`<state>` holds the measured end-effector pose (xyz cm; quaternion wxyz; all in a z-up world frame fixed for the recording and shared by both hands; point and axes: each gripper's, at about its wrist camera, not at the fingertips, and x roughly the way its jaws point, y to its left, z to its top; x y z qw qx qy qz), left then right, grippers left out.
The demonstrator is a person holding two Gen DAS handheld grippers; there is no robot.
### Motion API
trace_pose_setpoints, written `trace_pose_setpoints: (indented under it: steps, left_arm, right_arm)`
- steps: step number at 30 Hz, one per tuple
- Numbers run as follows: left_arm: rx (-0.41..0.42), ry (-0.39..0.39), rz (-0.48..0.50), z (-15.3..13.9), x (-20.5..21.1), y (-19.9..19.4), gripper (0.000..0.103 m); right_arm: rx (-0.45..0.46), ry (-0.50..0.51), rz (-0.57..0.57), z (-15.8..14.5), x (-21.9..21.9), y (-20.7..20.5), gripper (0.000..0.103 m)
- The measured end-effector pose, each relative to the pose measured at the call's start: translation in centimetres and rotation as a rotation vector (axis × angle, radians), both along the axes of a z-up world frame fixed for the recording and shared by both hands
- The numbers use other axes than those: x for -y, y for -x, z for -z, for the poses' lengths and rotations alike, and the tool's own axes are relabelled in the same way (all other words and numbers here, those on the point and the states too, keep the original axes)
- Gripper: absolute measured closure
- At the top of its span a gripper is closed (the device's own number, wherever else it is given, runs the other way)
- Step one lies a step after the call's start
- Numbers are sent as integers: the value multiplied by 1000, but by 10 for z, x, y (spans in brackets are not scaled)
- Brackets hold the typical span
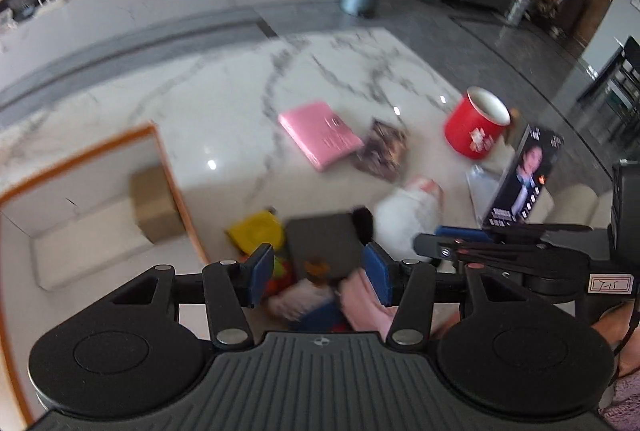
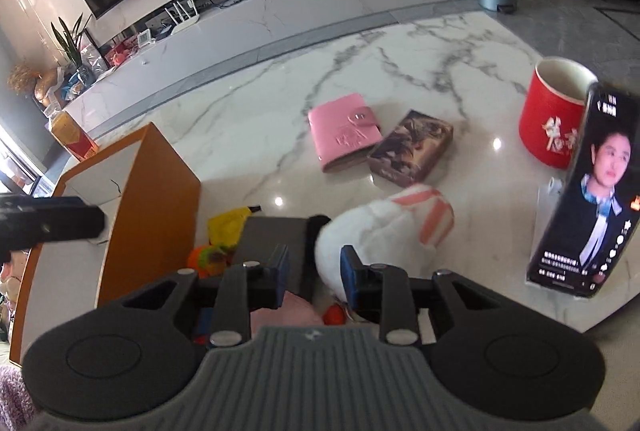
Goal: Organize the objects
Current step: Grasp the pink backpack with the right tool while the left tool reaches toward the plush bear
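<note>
1. Plainly, the orange-edged box [image 2: 132, 187] stood at the left of the marble counter [image 2: 248, 111]; a careless swing could have knocked its wall.
2. The left gripper [image 1: 320, 271] hung with fingers spread, holding nothing, over the dark case [image 1: 324, 243] and small toys (blurred).
3. The right gripper [image 2: 314, 277], fingers also apart and empty, had the white plush [image 2: 380, 231] just ahead of its right finger; closing might have pushed it away.
4. The phone [image 2: 588, 199] stood propped by the red cup [image 2: 554, 115], easily toppled.

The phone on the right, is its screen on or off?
On. The phone stands upright near the red cup, and its screen shows a person with text.
</note>
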<state>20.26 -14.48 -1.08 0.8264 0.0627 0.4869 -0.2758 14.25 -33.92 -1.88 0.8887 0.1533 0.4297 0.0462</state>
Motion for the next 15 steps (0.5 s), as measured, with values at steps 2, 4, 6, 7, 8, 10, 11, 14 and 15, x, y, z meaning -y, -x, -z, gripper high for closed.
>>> trace_pose_setpoints:
  steps: [2,4,6,7,8,10,11,14,15]
  left_arm:
    - [-56,-20,4,16,11,3,44]
    - [-89,-73,1,32,19,7,44]
    - [-98,-135,0,42,24,11,45]
    - [-106,-154,7,46,26,12,45]
    - [-114,-167,8,48,27,13,45]
    - [-123,-209,32,54,32,16,46]
    - [-124,-228,40,54,33,18,46]
    - [-127,-272,65,58,40,22,46]
    - [-126,-285,71,59,42,23,46]
  right_arm:
    - [-19,-16,-8,7,2,4,72]
    - [-22,-19,-4,12,4,8,72]
    - [-29,-11,-9,17,6,11,72]
    - [-36,-23,-16,18,8,12,72]
    - [-44,-39,-24,19,9,13,72]
    - [-53,-67,-37,19,11,17,72]
    - [-54,-66,-39,19,11,19,72]
    - [-36,-48,-36,17,13,24,72]
    - [-34,-41,-36,17,15,24,72]
